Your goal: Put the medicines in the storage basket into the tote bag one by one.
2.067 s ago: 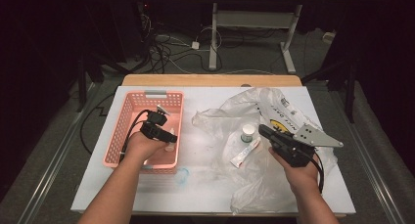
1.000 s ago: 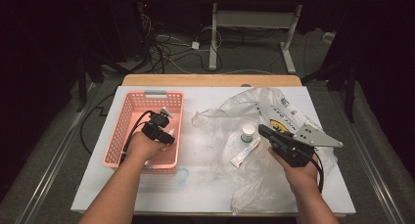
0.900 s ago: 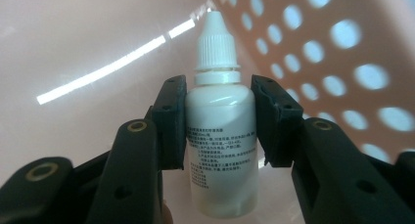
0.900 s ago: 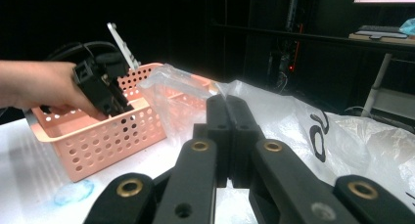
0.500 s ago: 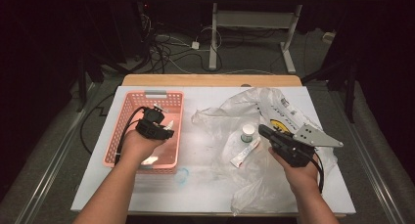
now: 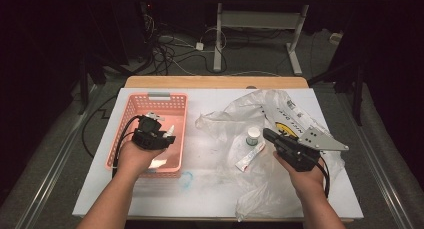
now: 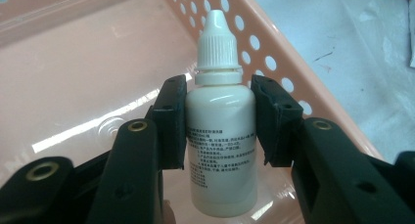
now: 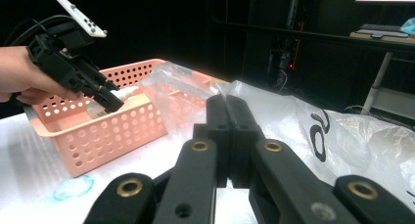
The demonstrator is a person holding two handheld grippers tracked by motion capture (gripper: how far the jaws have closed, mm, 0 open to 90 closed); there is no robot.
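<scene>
Gripping a white dropper bottle [image 7: 221,131] between its pads, the left hand-held gripper [image 6: 161,137] hovers over the pink basket [image 6: 131,108].

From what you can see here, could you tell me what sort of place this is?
Probably a lab or recording workspace, not a home: a white table stands in a dark room, loose cables lie on the floor behind it, and metal desk legs show beyond.
</scene>
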